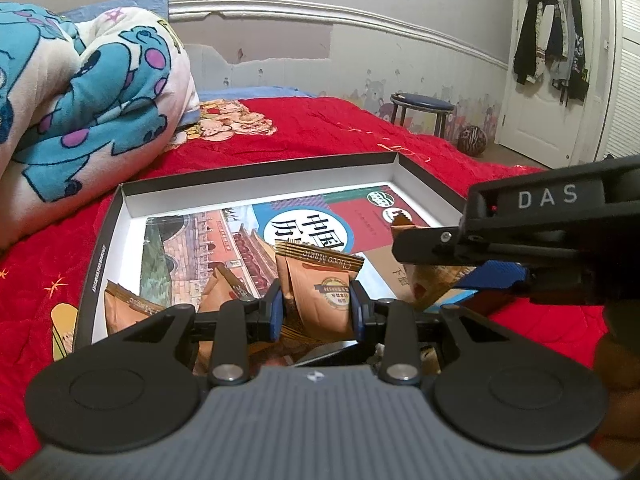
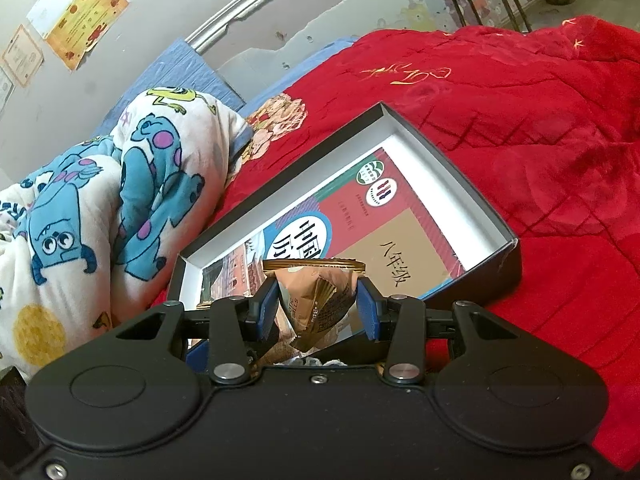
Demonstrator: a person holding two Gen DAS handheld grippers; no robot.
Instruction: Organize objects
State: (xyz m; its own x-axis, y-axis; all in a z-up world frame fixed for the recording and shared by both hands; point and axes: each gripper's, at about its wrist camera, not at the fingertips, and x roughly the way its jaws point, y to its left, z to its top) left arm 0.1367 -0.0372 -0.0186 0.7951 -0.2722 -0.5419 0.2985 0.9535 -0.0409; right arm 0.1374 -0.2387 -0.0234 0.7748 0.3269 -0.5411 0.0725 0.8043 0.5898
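A shallow black box [image 1: 256, 174] with a white inside lies on the red bedspread; it also shows in the right wrist view [image 2: 472, 188]. A textbook [image 1: 320, 220] lies flat in it [image 2: 400, 232]. My left gripper [image 1: 317, 310] is shut on an orange snack packet [image 1: 320, 292] over the box's near part. Other orange packets [image 1: 128, 308] lie in the box at the left. My right gripper [image 2: 316, 310] is shut on a brown snack packet [image 2: 320, 300] above the box's near edge; its body shows at the right of the left wrist view [image 1: 540, 248].
A rolled cartoon blanket [image 1: 80, 92] lies left of the box. The red bedspread [image 2: 520, 120] spreads to the right. A blue stool [image 1: 422, 108] and a ball [image 1: 472, 140] stand on the floor beyond the bed, near a white door [image 1: 560, 80].
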